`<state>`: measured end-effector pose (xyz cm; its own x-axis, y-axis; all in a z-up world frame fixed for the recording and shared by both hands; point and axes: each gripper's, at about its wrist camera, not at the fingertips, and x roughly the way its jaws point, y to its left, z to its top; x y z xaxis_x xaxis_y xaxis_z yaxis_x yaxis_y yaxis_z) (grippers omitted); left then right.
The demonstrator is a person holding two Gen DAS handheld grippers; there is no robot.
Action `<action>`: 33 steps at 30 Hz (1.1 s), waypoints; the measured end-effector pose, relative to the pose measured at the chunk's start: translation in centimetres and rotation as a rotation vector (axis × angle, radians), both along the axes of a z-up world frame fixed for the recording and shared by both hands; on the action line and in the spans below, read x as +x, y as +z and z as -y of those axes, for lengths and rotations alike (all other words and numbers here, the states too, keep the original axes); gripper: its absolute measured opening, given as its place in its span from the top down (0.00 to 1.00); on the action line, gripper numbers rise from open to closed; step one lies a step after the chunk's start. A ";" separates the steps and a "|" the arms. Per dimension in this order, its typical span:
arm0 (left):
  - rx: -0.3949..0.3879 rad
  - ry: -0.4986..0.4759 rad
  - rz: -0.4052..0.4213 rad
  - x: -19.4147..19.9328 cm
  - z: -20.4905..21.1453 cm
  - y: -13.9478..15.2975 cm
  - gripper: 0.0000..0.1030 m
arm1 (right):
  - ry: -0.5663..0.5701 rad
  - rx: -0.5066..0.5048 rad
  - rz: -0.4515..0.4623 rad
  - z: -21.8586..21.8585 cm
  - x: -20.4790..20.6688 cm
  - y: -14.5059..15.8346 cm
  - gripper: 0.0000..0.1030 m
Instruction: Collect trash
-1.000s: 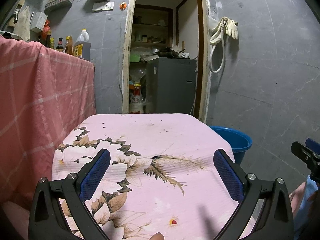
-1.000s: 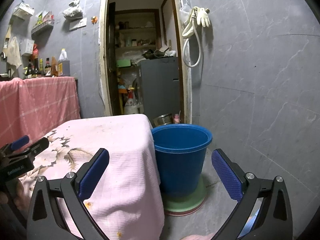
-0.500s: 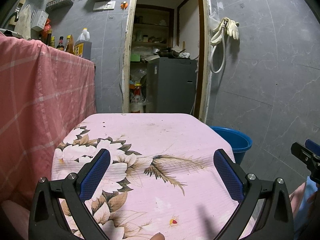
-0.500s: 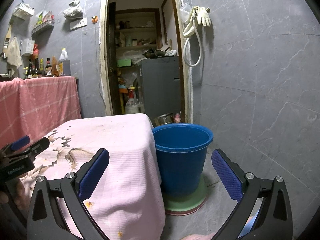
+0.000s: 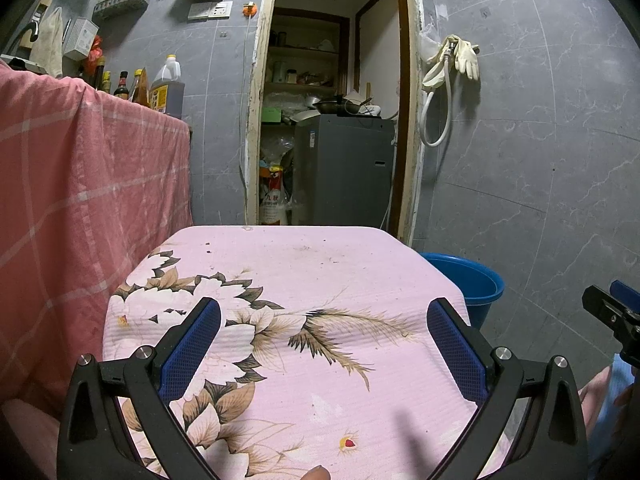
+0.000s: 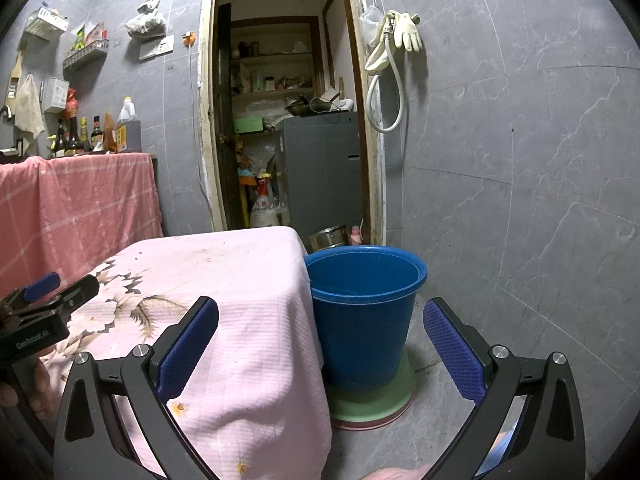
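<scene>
We hold the left gripper (image 5: 320,344) wide open and empty above the cloth (image 5: 320,280), low in frame. The right gripper (image 6: 320,340), equally spread and empty, faces the bucket (image 6: 366,304) at center, likely the bin. We see no trash.

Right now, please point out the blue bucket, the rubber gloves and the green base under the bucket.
blue bucket (image 6: 362,332): right wrist view, front wall.
rubber gloves (image 6: 406,32): right wrist view, palm.
green base (image 6: 370,404): right wrist view, front edge.
</scene>
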<state>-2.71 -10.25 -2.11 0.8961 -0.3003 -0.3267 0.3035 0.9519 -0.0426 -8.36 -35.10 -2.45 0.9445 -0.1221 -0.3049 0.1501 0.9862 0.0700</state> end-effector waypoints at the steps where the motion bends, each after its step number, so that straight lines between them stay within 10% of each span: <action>1: 0.000 0.001 0.000 0.0 0.0 0.0 0.02 | 0.000 0.000 0.001 0.0 -0.1 0.0 0.00; 33: -0.002 0.003 -0.002 -0.1 0.2 -0.1 0.02 | -0.001 0.003 0.000 -0.1 -0.1 0.0 0.00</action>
<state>-2.78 -10.43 -2.19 0.8964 -0.2984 -0.3279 0.3007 0.9527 -0.0449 -8.42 -35.02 -2.48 0.9444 -0.1217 -0.3054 0.1507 0.9859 0.0730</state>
